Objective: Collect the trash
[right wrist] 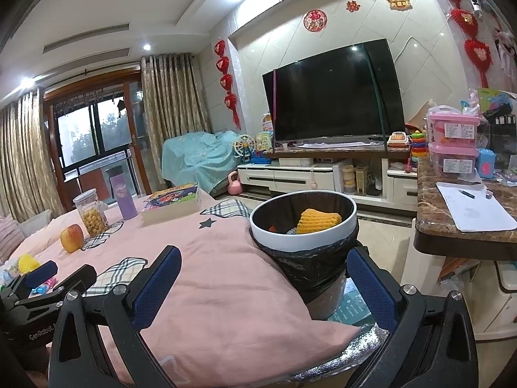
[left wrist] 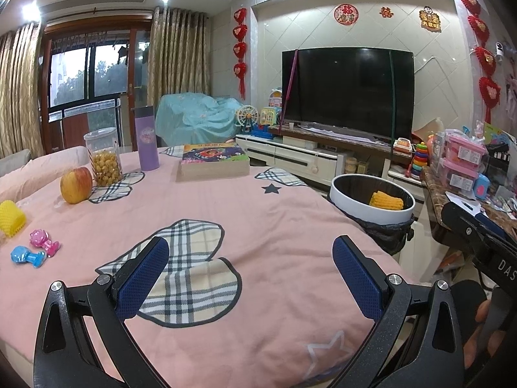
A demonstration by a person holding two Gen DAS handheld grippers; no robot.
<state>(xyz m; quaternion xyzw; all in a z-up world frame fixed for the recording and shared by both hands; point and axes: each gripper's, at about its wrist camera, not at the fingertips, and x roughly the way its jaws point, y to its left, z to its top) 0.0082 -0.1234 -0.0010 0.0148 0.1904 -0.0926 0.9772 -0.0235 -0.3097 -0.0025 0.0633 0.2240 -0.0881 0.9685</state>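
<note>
The bin (right wrist: 303,236), white-rimmed and lined with a black bag (right wrist: 310,268), stands on the floor just beside the desk's right edge. Inside it lies a yellow foam net (right wrist: 318,221), with small bits of orange and pale blue beside it that are too small to tell.

A second yellow foam net (left wrist: 12,218) sits at the far left of the desk (left wrist: 258,213), which is covered by a pink cloth with plaid heart patches. Just in front of that net lie a pink toy (left wrist: 43,242) and a blue toy (left wrist: 27,256), touching or nearly so. Behind them, an apple (left wrist: 76,185) rests beside a clear jar (left wrist: 103,156) of yellow balls; a purple bottle (left wrist: 148,138) stands further back, and a stack of books (left wrist: 213,161) lies near the desk's far edge.

The left claw (left wrist: 250,274) hovers over the desk's near middle, its blue pads wide apart and holding nothing. The right claw (right wrist: 263,287) is likewise spread and empty, poised over the desk's right corner with the bin between and just beyond its fingers; its right finger (right wrist: 371,287) overlaps the bag in view, though I cannot tell whether they touch.

Beyond the desk are a dark TV (right wrist: 332,97) on a white cabinet, curtains, and a marble counter (right wrist: 458,226) with paper and a pen to the right.
</note>
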